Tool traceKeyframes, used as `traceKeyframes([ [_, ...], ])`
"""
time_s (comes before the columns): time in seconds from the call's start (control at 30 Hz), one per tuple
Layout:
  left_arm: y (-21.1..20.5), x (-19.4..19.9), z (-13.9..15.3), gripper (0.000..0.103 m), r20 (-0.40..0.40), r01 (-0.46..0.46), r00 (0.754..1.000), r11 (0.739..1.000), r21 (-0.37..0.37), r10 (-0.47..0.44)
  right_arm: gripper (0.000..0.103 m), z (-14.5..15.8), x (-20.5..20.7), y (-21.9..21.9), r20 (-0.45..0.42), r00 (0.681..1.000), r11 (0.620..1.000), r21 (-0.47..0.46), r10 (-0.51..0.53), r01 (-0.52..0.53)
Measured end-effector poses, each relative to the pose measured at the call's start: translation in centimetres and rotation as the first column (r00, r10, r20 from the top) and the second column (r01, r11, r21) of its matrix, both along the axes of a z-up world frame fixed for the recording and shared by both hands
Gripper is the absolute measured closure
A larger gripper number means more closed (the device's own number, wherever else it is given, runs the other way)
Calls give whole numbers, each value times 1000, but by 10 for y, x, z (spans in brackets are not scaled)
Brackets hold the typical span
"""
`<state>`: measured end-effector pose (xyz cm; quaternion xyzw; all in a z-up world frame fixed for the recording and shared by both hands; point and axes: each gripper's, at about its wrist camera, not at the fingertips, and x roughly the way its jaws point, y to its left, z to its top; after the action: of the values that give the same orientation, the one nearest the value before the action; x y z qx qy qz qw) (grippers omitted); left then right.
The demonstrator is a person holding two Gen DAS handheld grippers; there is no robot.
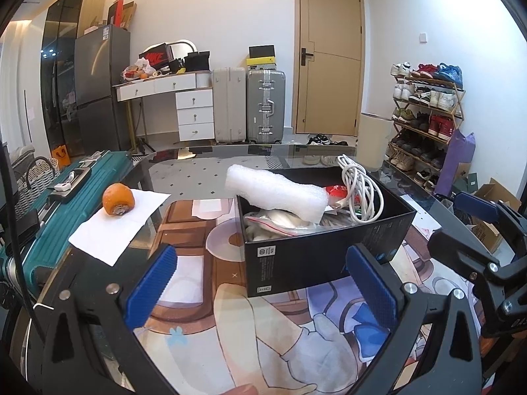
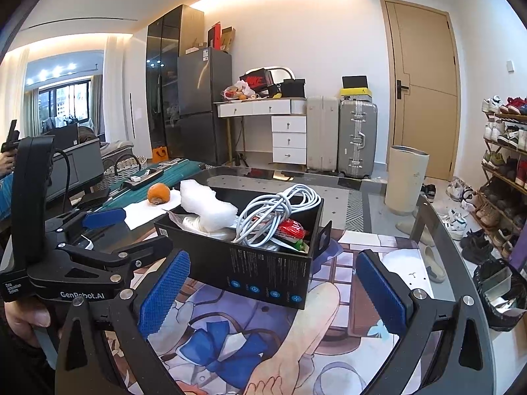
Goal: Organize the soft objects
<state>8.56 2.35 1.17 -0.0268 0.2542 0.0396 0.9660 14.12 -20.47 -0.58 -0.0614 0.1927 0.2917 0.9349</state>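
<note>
A black open box (image 1: 316, 256) (image 2: 263, 273) stands on the glass table. A white foam wrap roll (image 1: 276, 194) (image 2: 207, 204) lies across its top. Inside are a coiled white cable (image 1: 362, 191) (image 2: 280, 210), a red packet (image 2: 291, 228) and clear plastic bags (image 1: 280, 225). My left gripper (image 1: 263, 283) is open and empty, just in front of the box. My right gripper (image 2: 273, 291) is open and empty, in front of the box's near corner. In the right wrist view the left gripper (image 2: 98, 227) shows at the left.
An orange (image 1: 118, 199) (image 2: 158, 193) sits on a white paper sheet (image 1: 115, 227) at the table's left. A teal suitcase (image 1: 49, 204) lies beside the table. A cream bin (image 2: 406, 179), shoe rack (image 1: 428, 115) and a black-lined bin (image 2: 500, 293) stand to the right.
</note>
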Motion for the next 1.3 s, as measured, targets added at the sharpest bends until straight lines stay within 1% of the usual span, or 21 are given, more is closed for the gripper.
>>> traceKeyframes([
  [0.2,1,-3,1,0,20,1,1000,1000,6,-1,1,2,-1,-1,5,1000,1000,-3,-4,4],
  [0.73,1,-3,-2,0,13,-8,1000,1000,6,8,1,1,-1,0,7,1000,1000,-2,-6,6],
  [1.3,1,-6,1,0,21,-9,1000,1000,8,9,1,2,-1,-1,6,1000,1000,-1,-5,5],
])
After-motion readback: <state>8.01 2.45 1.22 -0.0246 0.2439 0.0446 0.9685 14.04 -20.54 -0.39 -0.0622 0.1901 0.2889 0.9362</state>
